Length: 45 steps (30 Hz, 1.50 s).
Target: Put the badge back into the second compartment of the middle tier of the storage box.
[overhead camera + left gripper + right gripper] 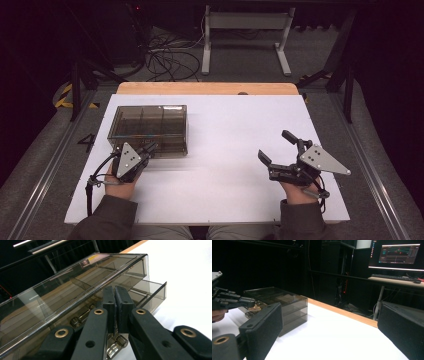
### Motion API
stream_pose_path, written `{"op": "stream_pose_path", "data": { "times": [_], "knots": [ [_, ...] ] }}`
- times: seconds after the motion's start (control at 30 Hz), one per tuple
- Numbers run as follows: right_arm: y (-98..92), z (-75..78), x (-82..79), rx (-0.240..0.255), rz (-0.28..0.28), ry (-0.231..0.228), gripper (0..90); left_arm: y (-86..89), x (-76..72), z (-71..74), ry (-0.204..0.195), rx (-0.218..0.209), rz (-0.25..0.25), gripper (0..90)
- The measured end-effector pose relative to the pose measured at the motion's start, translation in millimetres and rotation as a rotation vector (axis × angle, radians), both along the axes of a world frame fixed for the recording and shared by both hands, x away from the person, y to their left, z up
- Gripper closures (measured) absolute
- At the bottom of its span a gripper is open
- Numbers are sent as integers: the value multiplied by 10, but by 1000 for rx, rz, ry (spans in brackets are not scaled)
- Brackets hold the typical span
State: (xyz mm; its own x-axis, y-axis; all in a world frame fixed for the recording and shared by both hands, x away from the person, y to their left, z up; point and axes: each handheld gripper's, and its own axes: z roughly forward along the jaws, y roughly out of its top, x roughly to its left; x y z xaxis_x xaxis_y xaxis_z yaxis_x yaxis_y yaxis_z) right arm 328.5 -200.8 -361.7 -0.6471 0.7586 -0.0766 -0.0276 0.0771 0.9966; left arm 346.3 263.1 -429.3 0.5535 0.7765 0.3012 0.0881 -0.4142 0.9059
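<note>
Two tongs: left tongs [115, 293] clenched at the smoky drawer box [149, 129], over a pulled-out drawer [147, 293] on the desk [225, 150]; right tongs [280, 147] released, idle, well apart. Step looks like drawer handling; next move needs a grasp on the drawer front.

On my desk [225, 190], a drawer box [149, 129] sits at the far left. My left claw [148, 151] is just before its near edge. My right claw [274, 146] rests well apart, at the right.
</note>
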Motion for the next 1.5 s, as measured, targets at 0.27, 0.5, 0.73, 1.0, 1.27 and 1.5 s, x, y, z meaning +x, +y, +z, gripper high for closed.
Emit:
{"op": "stream_pose_path", "data": {
  "times": [0.27,0.5,0.73,1.0,1.27,1.5],
  "knots": [
    [1,0,-1,-3,1,-3,70,-6,18,-19,-13,28,-1,872],
    [5,0,-3,-3,1,-1,71,9,40,-33,13,16,3,867],
    [1,5,-8,-3,1,-2,71,13,64,-53,36,15,8,859],
    [7,3,-7,-4,3,-3,71,28,105,-90,83,11,18,854],
    [14,4,-9,-3,7,-4,72,53,133,-105,112,-1,22,873],
    [12,7,-11,-5,6,-6,72,60,134,-110,122,-20,20,875]
  ]
}}
